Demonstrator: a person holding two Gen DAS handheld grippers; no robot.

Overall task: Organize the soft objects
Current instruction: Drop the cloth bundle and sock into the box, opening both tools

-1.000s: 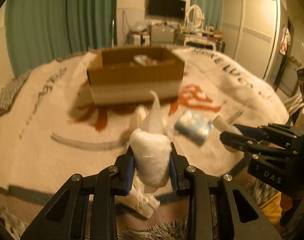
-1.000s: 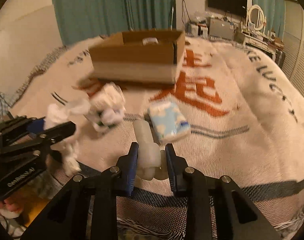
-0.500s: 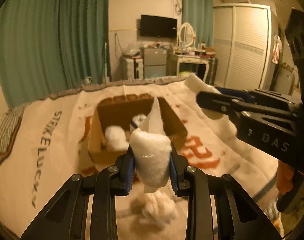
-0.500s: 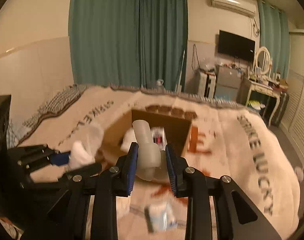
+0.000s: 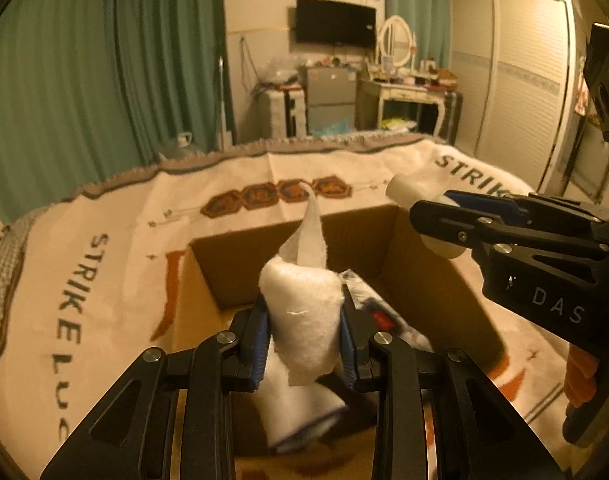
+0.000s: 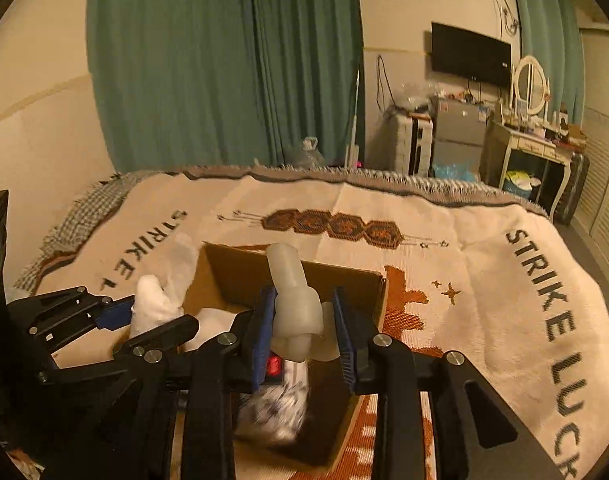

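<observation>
My left gripper (image 5: 302, 326) is shut on a crumpled white cloth (image 5: 302, 316) and holds it above the open cardboard box (image 5: 436, 280). It also shows in the right wrist view (image 6: 144, 312). My right gripper (image 6: 302, 328) is shut on a pale translucent soft bottle (image 6: 294, 300), also over the box (image 6: 244, 272). In the left wrist view the right gripper (image 5: 436, 216) holds the bottle (image 5: 404, 192) over the box's far right corner. Inside the box lie a white bundle (image 5: 304, 412) and a dark printed packet (image 5: 368, 304).
The box sits on a cream blanket (image 6: 484, 280) printed with "STRIKE LUCKY" that covers a bed. Green curtains (image 6: 224, 60), a wall TV (image 6: 470, 54), a dressing table (image 6: 532, 136) and a wardrobe (image 5: 512, 80) stand beyond the bed.
Both grippers have moved forward from the bed's near side to above the box, each still holding its object. The loose items on the blanket are out of view.
</observation>
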